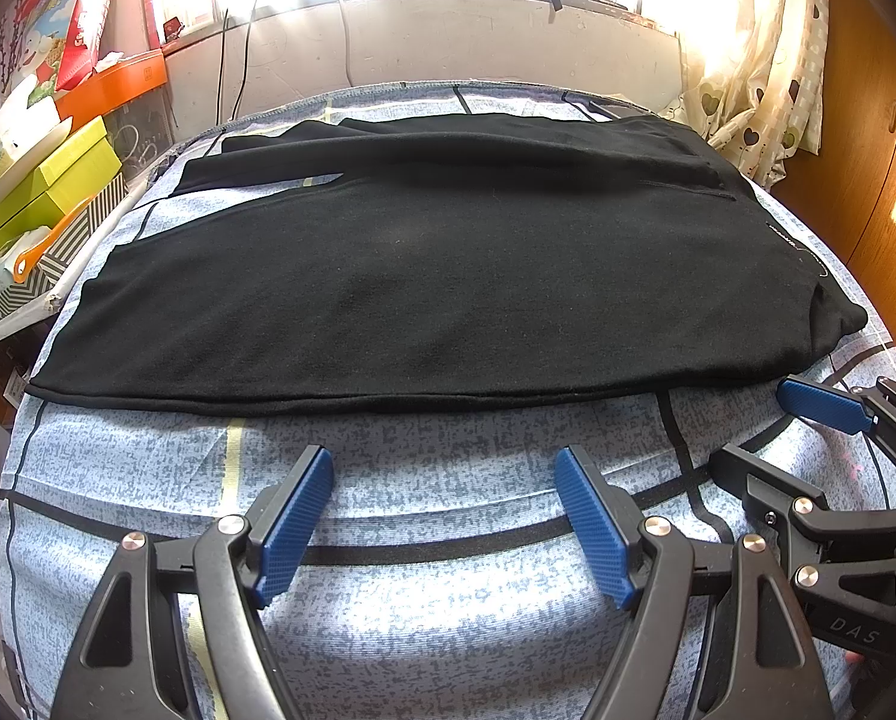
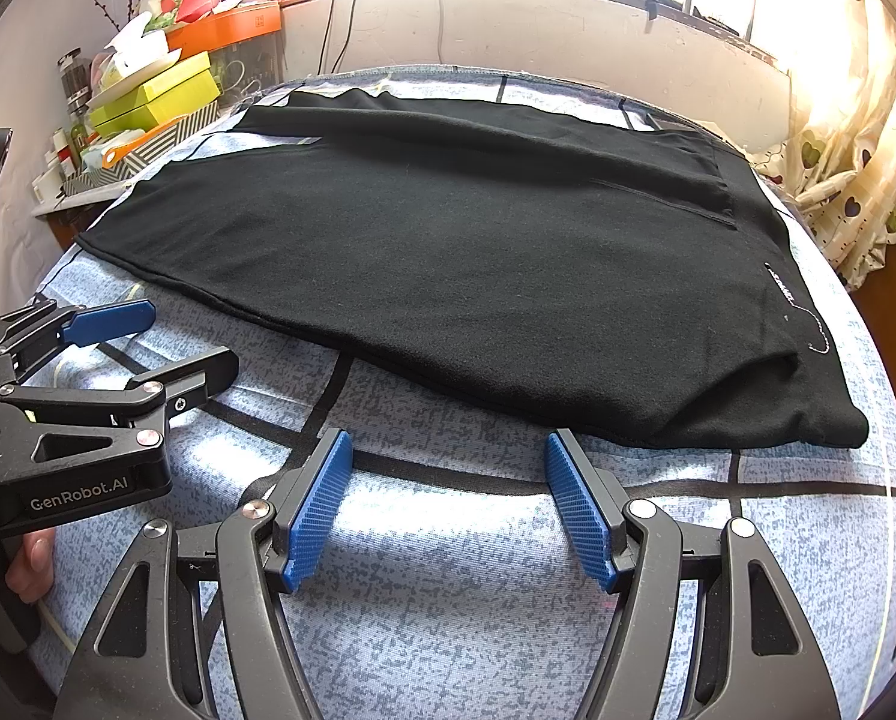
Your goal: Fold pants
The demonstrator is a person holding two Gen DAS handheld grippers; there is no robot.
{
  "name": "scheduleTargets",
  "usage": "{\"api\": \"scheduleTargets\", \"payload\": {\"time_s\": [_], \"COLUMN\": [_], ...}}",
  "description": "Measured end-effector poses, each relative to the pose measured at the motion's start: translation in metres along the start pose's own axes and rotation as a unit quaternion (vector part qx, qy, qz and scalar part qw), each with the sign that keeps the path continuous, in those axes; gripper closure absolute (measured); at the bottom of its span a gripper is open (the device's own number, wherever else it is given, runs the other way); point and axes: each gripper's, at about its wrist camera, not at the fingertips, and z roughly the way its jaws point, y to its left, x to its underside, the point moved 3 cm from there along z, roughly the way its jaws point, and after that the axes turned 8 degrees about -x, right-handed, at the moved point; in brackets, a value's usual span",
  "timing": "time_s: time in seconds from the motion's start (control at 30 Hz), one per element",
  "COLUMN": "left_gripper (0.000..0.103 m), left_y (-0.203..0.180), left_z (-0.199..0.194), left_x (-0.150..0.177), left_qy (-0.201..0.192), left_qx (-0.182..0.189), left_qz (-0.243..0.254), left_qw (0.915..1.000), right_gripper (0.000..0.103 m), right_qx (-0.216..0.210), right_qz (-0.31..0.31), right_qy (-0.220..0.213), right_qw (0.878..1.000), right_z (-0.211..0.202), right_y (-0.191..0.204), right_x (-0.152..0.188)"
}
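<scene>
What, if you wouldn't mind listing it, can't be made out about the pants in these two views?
- Small white print on the black pants: too small to read, both views.
- Far leg: its layering is lost in dark fabric.
- What the pants cover on the blue bedsheet.

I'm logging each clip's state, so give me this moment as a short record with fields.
surface: bed with blue patterned sheet
garment: black pants, spread flat, legs toward the left
left gripper: open, empty, short of the near hem
right gripper: open, empty, near the waistband corner
fold: not yet begun
</scene>
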Motion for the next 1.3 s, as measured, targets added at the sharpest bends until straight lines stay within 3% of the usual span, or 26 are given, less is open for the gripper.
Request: {"api": "scheduleTargets", "payload": {"time_s": [1.03,1.3], "left_gripper": [0.026,0.027], "left_y": [0.001,0.008], "left_z": [-0.004,-0.042], "left_x": [-0.001,-0.025], "left_qy": [0.000,-0.057], "left_qx": [-0.011,-0.011], "left_qz": [-0.002,-0.011], "left_qw": [0.9999,0.9982], "right_gripper": [0.036,0.036], "right_qx": [-0.017,-0.028], "right_qz": [-0.002,-0.029], "right_qy": [0.001,-0.043], "right_qw": [1.000,0.998], "right_z": [-0.006,-0.040], "right_y": [0.001,0.007], "right_x": [0.000,-0.017]}}
